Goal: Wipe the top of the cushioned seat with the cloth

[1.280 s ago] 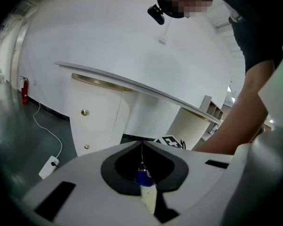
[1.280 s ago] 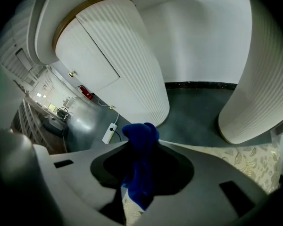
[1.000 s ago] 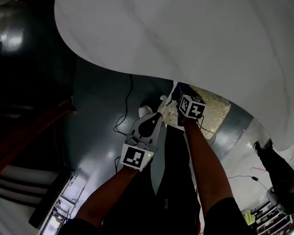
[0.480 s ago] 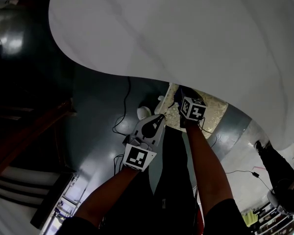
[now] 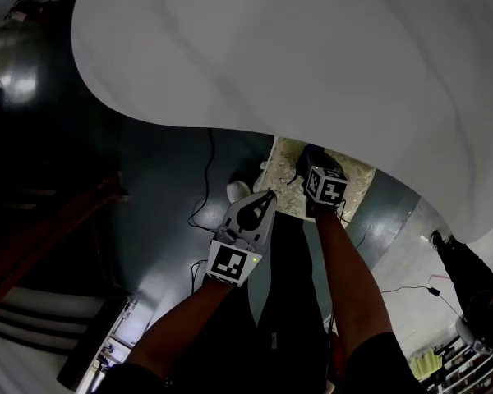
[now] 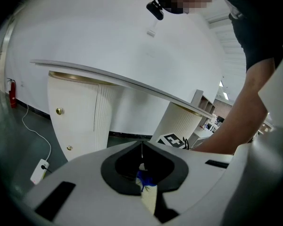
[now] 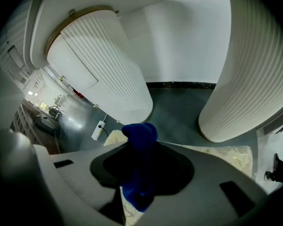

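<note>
The cushioned seat point(image 5: 286, 164) has a pale patterned top and stands half under a big white table point(image 5: 312, 56). My right gripper point(image 5: 312, 164) hovers over the seat, shut on a dark blue cloth point(image 7: 139, 161) that bulges out between the jaws. In the right gripper view the seat's top point(image 7: 228, 157) lies just below. My left gripper point(image 5: 266, 197) is shut with nothing in it, beside the seat's near left edge. Through the gap under its jaws the left gripper view shows a bit of blue cloth point(image 6: 143, 178) and seat point(image 6: 149, 199).
White ribbed table pedestals point(image 7: 108, 74) point(image 7: 254, 74) stand close ahead of the seat. A white power strip point(image 5: 237, 190) with a black cable point(image 5: 207, 179) lies on the dark floor to the left. A cabinet with brass knobs point(image 6: 75, 121) stands under the table.
The right gripper with the cloth has shifted slightly right and nearer over the seat, and more of the seat's top shows. The left gripper has barely moved.
</note>
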A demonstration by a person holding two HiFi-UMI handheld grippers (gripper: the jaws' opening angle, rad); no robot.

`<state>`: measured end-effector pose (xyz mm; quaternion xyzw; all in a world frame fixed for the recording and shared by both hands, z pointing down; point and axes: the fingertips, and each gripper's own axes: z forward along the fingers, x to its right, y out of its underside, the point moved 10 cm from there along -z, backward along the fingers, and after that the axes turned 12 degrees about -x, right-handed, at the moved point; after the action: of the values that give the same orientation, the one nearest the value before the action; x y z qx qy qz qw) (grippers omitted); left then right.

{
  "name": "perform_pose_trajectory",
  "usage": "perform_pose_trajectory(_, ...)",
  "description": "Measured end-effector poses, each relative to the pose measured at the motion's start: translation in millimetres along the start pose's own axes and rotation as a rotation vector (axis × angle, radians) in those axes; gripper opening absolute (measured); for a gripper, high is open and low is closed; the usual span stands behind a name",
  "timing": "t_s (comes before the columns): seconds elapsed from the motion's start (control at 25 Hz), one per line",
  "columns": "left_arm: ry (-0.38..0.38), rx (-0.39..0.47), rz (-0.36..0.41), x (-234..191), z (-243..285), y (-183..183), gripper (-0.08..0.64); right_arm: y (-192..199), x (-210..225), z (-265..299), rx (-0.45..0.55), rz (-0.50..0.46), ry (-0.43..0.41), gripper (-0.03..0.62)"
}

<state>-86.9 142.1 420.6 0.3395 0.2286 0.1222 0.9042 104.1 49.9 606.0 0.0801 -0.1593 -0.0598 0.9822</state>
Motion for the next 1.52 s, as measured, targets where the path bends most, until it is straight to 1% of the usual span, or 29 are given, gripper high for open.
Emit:
perform_pose_trajectory(0.12,0.010,-0.011,0.019,5,2,1,0.017,5,8,-3,0.005,-0.003,0.012,0.136)
perform_pose_trajectory(0.2,0.016,-0.008,0.015,10,5,2,0.017,9,17,-4,0.009,-0.008,0.016,0.135)
perform_pose_trajectory(0.32,0.028,-0.005,0.030,14,8,4,0.017,14,27,-6,0.015,-0.015,0.021,0.137)
perform_pose_trajectory(0.48,0.036,-0.015,0.040,20,6,6,0.017,20,38,-12,0.014,-0.023,0.020,0.137)
perform_pose_trajectory(0.88,0.052,-0.027,0.055,39,21,6,0.017,29,72,-21,0.013,-0.018,0.018,0.136)
perform_pose_trajectory(1.12,0.077,-0.048,0.066,55,28,10,0.017,40,94,-33,0.006,-0.023,0.042,0.137)
perform_pose_trajectory(1.32,0.103,-0.073,0.094,69,39,12,0.017,44,117,-38,0.005,-0.009,0.058,0.137)
perform_pose_trajectory(1.4,0.113,-0.100,0.117,76,42,11,0.017,47,125,-40,-0.004,-0.009,0.065,0.137)
perform_pose_trajectory(1.52,0.132,-0.089,0.103,86,50,15,0.017,55,139,-29,0.013,-0.016,0.057,0.137)
